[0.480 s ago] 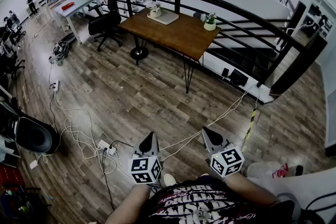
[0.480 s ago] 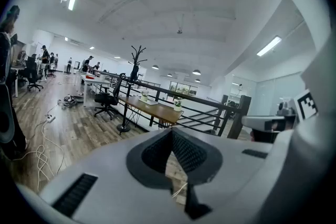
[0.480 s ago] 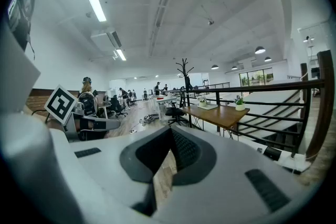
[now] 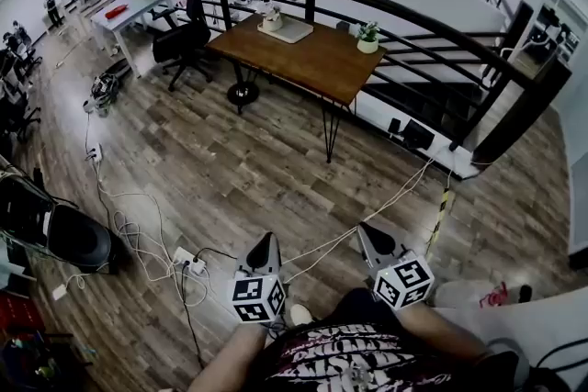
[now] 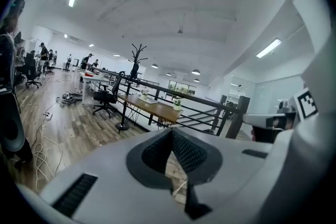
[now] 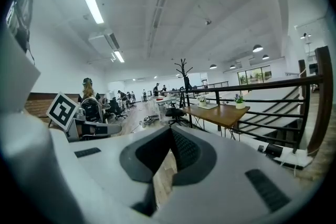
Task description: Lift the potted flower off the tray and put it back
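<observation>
A brown wooden table (image 4: 317, 60) stands far off across the floor. A white tray (image 4: 292, 31) lies on its far left end, and a small potted flower (image 4: 272, 17) stands on the tray. A second potted flower (image 4: 368, 38) sits at the table's right edge. My left gripper (image 4: 265, 241) and right gripper (image 4: 367, 232) hang low by my body, far from the table, both shut and empty. The left gripper view shows its jaws (image 5: 171, 131) closed, with the table (image 5: 152, 107) small in the distance. The right gripper (image 6: 170, 131) also points level toward the table (image 6: 223, 113).
White cables and a power strip (image 4: 188, 263) lie on the wooden floor ahead of my feet. A black railing (image 4: 413, 23) curves behind the table. An office chair (image 4: 184, 41) and a white desk (image 4: 129, 9) stand to its left. A black seat (image 4: 64, 234) is at the near left.
The head view has shifted a little. Both grippers stay shut, held low by my body.
</observation>
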`<action>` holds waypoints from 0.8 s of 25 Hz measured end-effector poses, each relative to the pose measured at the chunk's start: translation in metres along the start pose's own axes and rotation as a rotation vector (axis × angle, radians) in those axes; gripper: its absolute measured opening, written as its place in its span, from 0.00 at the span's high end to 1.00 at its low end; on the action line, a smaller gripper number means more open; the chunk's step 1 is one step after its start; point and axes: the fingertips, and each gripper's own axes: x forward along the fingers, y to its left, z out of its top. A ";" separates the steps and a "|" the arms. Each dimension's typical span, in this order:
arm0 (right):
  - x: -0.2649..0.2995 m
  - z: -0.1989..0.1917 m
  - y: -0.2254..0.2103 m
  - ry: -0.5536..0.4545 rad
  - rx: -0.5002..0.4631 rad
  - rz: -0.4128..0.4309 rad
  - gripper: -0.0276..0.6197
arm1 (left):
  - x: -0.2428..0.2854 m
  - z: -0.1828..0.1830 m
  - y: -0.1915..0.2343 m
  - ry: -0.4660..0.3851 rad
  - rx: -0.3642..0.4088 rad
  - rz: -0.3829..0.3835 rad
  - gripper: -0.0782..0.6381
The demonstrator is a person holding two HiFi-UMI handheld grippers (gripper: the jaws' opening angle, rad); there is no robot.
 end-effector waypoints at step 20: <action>0.097 0.005 -0.074 0.032 0.050 0.002 0.96 | 0.110 0.009 0.039 0.075 -0.030 0.034 0.88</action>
